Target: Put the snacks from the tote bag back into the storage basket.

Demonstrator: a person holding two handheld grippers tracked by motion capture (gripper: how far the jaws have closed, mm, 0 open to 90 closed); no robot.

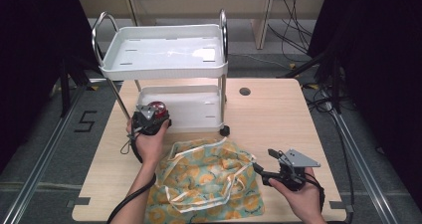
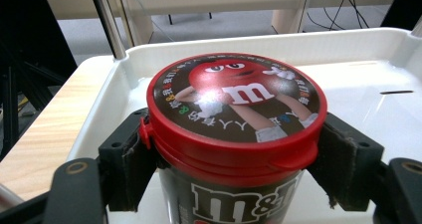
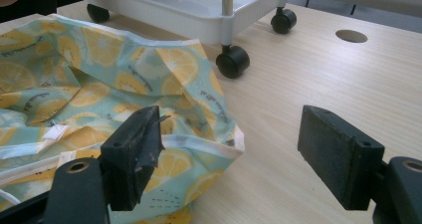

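A: What is the left gripper (image 2: 234, 184) doing?

B: It is clamping the red-lidded M&M's tub (image 2: 234, 119) by both sides, holding it upright over the cart's lower tray (image 2: 358, 74). It looks like the placing step; next it needs lowering, then releasing.

A: And the right gripper (image 3: 234, 159)?

B: It is idling wide open and empty, hovering low just beside the lemon-print bag (image 3: 89, 84).

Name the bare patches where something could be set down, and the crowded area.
Free: the cart's top shelf; the tabletop between cart wheel and round hole. Crowded: near the lemon-print bag, and the lower shelf's corner, where the left gripper holds the candy tub.
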